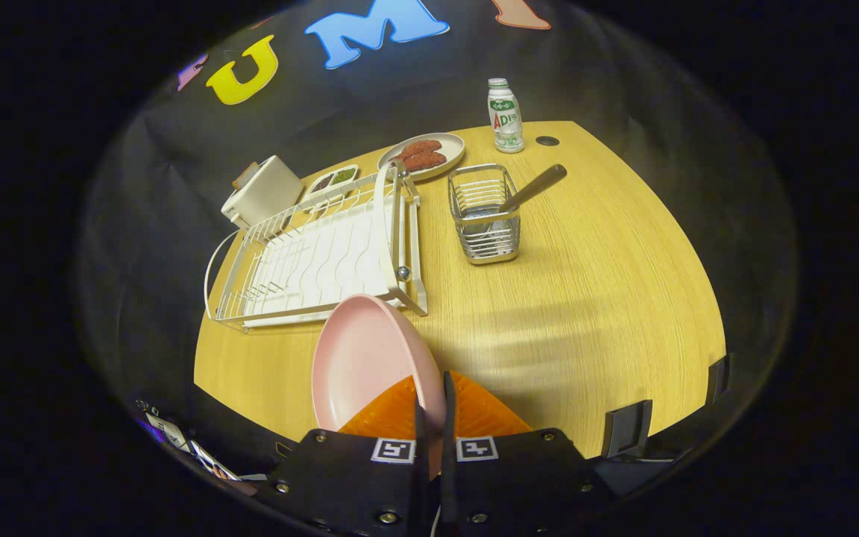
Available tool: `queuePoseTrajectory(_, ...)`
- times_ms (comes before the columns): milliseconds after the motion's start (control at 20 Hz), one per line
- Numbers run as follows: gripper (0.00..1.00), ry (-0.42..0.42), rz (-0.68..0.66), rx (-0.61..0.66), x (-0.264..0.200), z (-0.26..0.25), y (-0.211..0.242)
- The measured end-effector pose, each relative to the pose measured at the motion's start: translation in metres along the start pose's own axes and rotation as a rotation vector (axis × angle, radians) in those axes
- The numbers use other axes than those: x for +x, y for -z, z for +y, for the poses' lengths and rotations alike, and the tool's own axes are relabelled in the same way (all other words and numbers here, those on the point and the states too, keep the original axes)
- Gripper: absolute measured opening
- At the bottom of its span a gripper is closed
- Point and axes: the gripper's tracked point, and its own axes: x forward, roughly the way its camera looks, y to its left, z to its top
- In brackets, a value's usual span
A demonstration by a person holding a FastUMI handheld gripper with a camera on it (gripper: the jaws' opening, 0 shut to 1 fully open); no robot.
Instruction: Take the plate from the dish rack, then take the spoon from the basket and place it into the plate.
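Observation:
A pink plate [365,359] stands on edge between my fingers, held above the wooden table [586,298] just in front of the white dish rack [321,257]. My gripper [433,391] is shut on the plate's rim, both fingers pressing on it. Beyond the fingers and a little to the right stands a wire basket [483,215] with the spoon [530,188] inside, its brown handle leaning out to the right. The spoon's bowl is hidden in the basket.
Behind the rack stand a white toaster [262,192], a small two-part dish [332,179] and a plate of sausages [422,155]. A small bottle [505,115] stands at the table's far edge. Bare tabletop lies to the right of the fingers.

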Motion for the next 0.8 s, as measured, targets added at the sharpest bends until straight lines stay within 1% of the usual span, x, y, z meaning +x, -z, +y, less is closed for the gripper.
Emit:
queuePoseTrajectory(150,0.06,-0.049,0.007,0.012,0.012,0.003,0.004)
queuePoseTrajectory(350,0.06,-0.092,0.04,0.029,0.029,0.009,0.008)
queuePoseTrajectory(450,0.07,-0.095,0.051,0.022,0.036,0.009,0.011)
queuePoseTrajectory(500,0.07,-0.082,0.06,0.013,0.044,0.006,0.016)
queuePoseTrajectory(650,0.09,-0.111,0.063,0.029,0.049,0.006,0.015)
queuePoseTrajectory(700,0.1,-0.12,0.068,0.039,0.053,0.004,0.015)
queuePoseTrajectory(800,0.14,-0.101,0.061,0.057,0.056,-0.005,0.013)
